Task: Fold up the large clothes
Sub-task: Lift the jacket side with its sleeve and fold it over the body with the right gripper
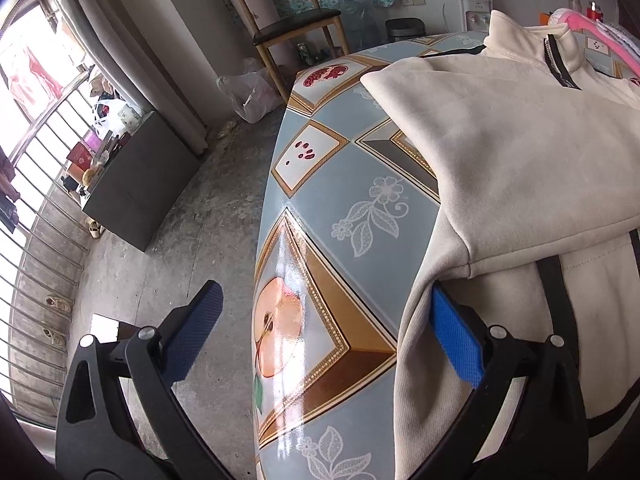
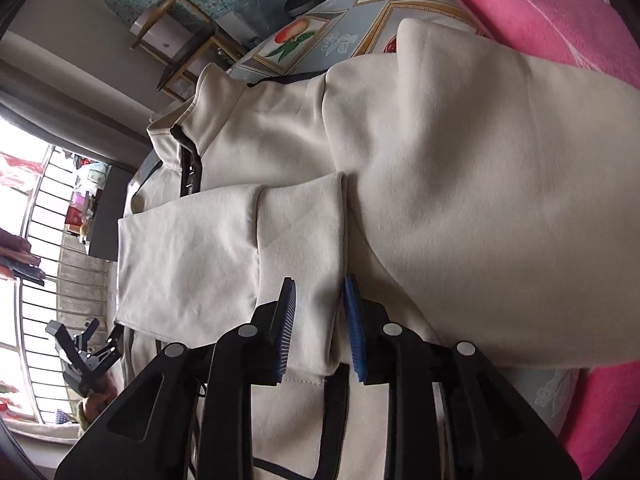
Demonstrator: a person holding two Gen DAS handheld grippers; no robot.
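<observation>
A cream zip-neck jacket (image 2: 400, 168) lies spread on a table (image 1: 360, 208) covered with a glossy blue oilcloth printed with framed fruit and lace flowers. Both sleeves are folded in across the chest, their cuffs meeting near the middle, and the stand-up collar (image 1: 524, 40) with its dark zipper (image 2: 190, 172) points toward the far end of the table.

The right gripper (image 2: 320, 320) tilts steeply down over the jacket, its blue-padded jaws standing a little apart on either side of a raised ridge of sleeve cuff (image 2: 304, 240). The cloth sits between the pads, but whether they press on it cannot be told.

The left gripper (image 1: 324, 336) hangs at the table's near edge with its jaws spread wide and nothing in them; one pad hovers over the concrete floor (image 1: 192, 240), the other sits just beside the jacket's side, under the fold of the sleeve. In the right wrist view, this same tool shows small at the far left, held in a person's hand (image 2: 94, 400).

A pink blanket (image 2: 540, 20) lies beside the jacket on the table. Beyond the table stand a wooden chair (image 1: 288, 24), a dark cabinet (image 1: 140, 184) cluttered on top, and a barred window (image 1: 36, 160).
</observation>
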